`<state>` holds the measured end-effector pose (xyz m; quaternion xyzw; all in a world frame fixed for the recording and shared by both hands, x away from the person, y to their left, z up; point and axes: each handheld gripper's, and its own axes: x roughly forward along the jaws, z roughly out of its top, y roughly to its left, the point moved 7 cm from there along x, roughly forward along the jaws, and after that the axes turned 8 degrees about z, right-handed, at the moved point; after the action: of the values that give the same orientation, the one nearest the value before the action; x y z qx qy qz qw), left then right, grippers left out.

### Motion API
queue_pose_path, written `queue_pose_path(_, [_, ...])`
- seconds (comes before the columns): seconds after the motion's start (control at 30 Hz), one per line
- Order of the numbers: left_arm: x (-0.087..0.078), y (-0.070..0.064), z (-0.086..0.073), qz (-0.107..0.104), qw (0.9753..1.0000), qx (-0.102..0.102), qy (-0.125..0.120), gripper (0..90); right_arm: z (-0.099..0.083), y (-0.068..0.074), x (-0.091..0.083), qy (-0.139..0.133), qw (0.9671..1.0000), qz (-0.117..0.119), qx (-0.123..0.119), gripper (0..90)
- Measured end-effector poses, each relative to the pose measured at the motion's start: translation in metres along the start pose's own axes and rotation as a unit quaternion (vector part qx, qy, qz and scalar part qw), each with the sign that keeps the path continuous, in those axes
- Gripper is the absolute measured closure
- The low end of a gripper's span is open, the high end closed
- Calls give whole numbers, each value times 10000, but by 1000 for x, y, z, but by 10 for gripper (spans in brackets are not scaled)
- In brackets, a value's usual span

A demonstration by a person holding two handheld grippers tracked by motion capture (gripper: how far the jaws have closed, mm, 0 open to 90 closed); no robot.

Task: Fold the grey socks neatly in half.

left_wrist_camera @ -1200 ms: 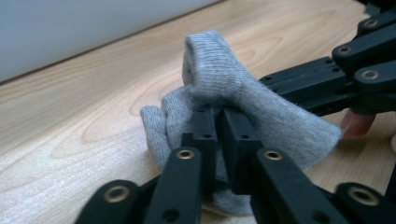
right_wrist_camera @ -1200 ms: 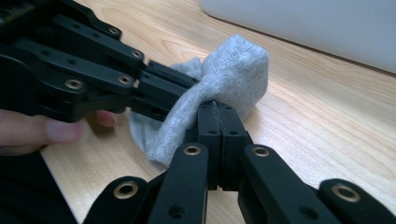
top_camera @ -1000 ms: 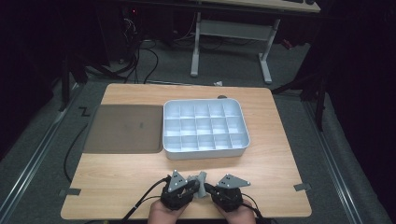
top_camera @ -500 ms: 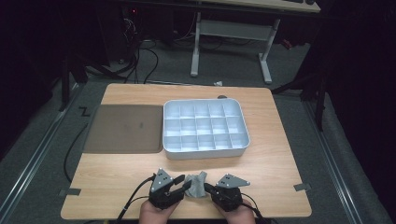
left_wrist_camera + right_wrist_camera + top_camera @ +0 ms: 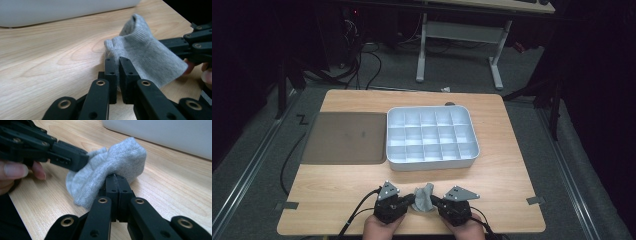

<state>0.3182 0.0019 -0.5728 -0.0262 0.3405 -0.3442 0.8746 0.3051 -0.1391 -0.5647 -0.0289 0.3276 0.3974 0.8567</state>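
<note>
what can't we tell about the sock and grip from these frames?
- Grey sock, high view: too small to tell whether it touches the table.
- Left gripper, left gripper view: pinched sock edge hidden behind its jaws.
- Right gripper, right gripper view: sock's underside hidden by its own folds.

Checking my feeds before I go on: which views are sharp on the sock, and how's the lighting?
High view: table lit, surroundings dark, sock small. Left gripper view: sock knit sharp, tray blurred. Right gripper view: sock sharp, tray soft.
</note>
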Motion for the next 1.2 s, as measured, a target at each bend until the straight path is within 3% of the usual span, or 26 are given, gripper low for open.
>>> queue_pose_path(0.5, [21, -32, 2, -127, 9988, 394, 255, 867, 0, -5, -13, -69, 9999, -106, 15, 900])
queue_pose_path(0.97, [24, -32, 0, -25, 9979, 521, 394, 844, -4, 2, -7, -8, 10000, 14, -24, 900])
queue_pose_path(1.2, [21, -26, 0, -8, 9983, 435, 396, 775, -7, 2, -4, 32, 10000, 44, -40, 900])
